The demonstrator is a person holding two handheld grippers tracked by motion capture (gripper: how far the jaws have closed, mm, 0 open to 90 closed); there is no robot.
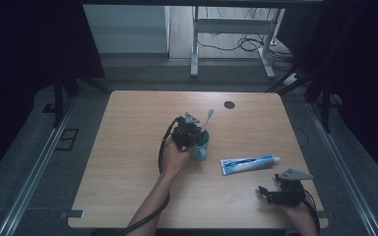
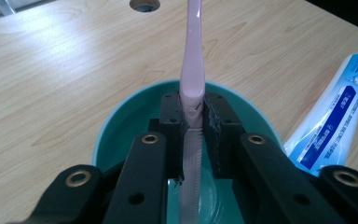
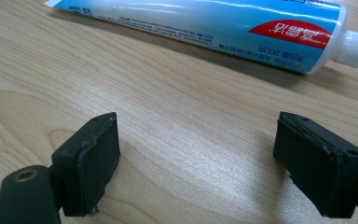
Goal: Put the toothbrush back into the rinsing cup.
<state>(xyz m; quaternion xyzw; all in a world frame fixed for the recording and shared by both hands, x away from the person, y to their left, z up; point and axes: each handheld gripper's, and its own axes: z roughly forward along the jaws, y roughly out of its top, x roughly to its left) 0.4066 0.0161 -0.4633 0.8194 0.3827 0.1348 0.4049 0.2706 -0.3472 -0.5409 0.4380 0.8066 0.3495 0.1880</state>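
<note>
right gripper [image 1: 271, 192]: near table [image 1: 128, 187] edge, jaws spread wide, nothing between them | toothpaste tube [image 1: 249, 163]: flat on the wood just beyond it | left gripper [image 2: 193, 123]: clamped on pink toothbrush [image 2: 192, 70] over the teal cup [image 2: 121, 126], handle's lower end inside, head tilted away | far: dark hole [image 1: 229, 104] in tabletop

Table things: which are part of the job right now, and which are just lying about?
In the job:
- toothbrush, clamped in the left gripper
- teal cup, right under it

Lying about:
- toothpaste, flat on the table
- right gripper, open, holding nothing
</note>
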